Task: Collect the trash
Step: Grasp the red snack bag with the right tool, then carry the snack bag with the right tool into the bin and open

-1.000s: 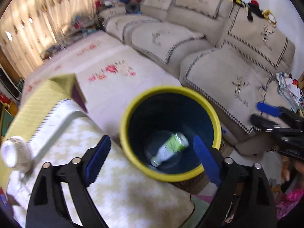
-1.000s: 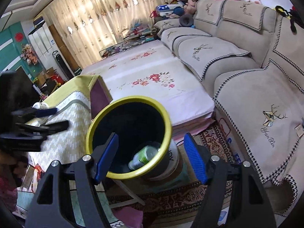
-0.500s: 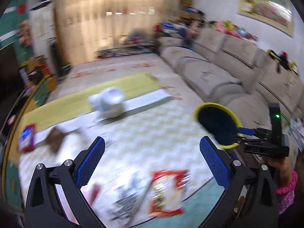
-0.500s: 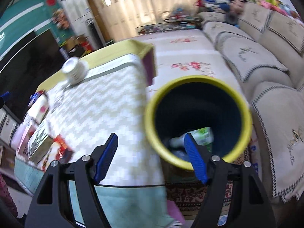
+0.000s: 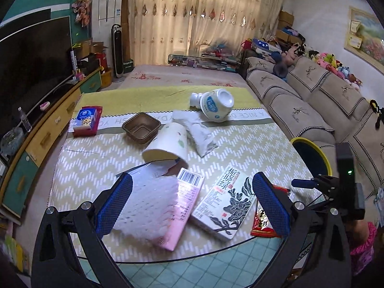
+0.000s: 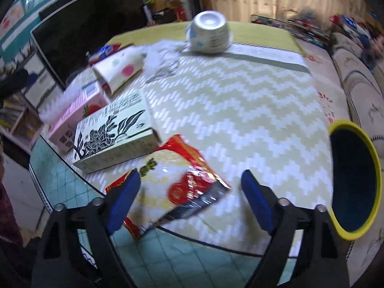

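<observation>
Both grippers, left gripper (image 5: 192, 201) and right gripper (image 6: 190, 200), hold jaws wide and empty; a crumpled red snack wrapper (image 6: 177, 184) lies at 12 o'clock of the right.

Bare cloth (image 6: 240, 110) right of box (image 6: 112, 136)

- The table (image 5: 252, 144) filled the frame's middle.
- A bin (image 5: 312, 156) stood at its right edge.
- A wrapper (image 6: 177, 187) lay at lower centre, a box (image 6: 112, 134) to its left.
- An upturned bowl (image 6: 208, 33) sat at upper centre.
- A sofa (image 5: 312, 100) ran along the right.
</observation>
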{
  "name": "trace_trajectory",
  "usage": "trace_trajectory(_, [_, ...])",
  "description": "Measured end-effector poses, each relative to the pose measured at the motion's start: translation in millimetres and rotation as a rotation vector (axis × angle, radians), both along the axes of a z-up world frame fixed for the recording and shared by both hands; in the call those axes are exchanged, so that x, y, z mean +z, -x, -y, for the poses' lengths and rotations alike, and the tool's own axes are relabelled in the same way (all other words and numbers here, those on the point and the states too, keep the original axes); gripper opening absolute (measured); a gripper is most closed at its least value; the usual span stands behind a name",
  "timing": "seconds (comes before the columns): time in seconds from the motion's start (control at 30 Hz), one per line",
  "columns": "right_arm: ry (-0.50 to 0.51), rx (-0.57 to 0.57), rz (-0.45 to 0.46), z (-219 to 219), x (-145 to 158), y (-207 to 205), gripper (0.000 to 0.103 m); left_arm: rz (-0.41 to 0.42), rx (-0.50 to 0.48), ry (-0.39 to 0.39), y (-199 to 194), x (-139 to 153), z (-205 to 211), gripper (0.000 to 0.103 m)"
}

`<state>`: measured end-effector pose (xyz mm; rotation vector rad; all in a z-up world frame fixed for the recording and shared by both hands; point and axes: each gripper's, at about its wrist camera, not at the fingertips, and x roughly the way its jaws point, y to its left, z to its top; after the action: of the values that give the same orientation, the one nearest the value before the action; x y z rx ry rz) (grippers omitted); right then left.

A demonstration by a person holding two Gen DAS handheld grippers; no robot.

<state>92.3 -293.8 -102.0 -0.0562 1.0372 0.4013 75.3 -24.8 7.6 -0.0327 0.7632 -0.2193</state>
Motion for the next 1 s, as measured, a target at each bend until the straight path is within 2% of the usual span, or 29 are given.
trace_trajectory(0.1, [0.027, 0.017, -0.030, -13.2, -9.8, -6.2, 0.084, 0.003, -0.011, 0.002, 0.9, -1.0, -0.7, 0.098])
trace_trajectory(0.23, [0.097, 0.027, 0.003, -24.5, -12.9, -4.4, 0.082, -0.004, -0.026, 0.010, -0.1, -4.1, 1.9, 0.098])
trace_trajectory(0.3, [0.133, 0.033, 0.030, -29.1, -13.4, -0.8, 0.066, -0.009, -0.030, 0.012, -0.1, -4.9, 4.0, 0.098])
trace_trajectory(0.33, [0.140, 0.041, 0.039, -30.0, -12.4, 1.6, 0.063, -0.010, -0.031, 0.012, -0.7, -4.5, 5.4, 0.098])
trace_trajectory(0.37, [0.132, 0.046, 0.041, -29.0, -10.8, 4.2, 0.049, -0.013, -0.032, 0.012, -1.6, -5.3, 6.6, 0.098])
trace_trajectory(0.4, [0.123, 0.046, 0.040, -27.8, -9.3, 5.4, 0.029, -0.016, -0.034, 0.011, -2.8, -6.0, 7.9, 0.098])
trace_trajectory(0.43, [0.111, 0.044, 0.034, -24.3, -8.3, 6.8, 0.021, -0.018, -0.036, 0.011, -3.3, -6.1, 9.1, 0.098])
trace_trajectory(0.5, [0.087, 0.044, 0.028, -22.1, -8.4, 8.0, 0.012, -0.019, -0.040, 0.008, -4.2, -6.6, 11.4, 0.098])
trace_trajectory(0.57, [0.044, 0.033, 0.020, -15.2, -6.6, 9.1, 0.009, -0.021, -0.046, 0.002, -4.7, -6.5, 14.8, 0.098])
trace_trajectory(0.8, [0.015, -0.093, 0.071, 30.5, 13.4, 3.3, 0.009, -0.020, -0.111, -0.035, -6.4, -7.4, 35.5, 0.098])
trace_trajectory(1.0, [0.020, -0.328, 0.120, 120.5, 26.1, -12.4, 0.009, -0.044, -0.172, -0.041, -11.7, -16.3, 57.8, 0.098])
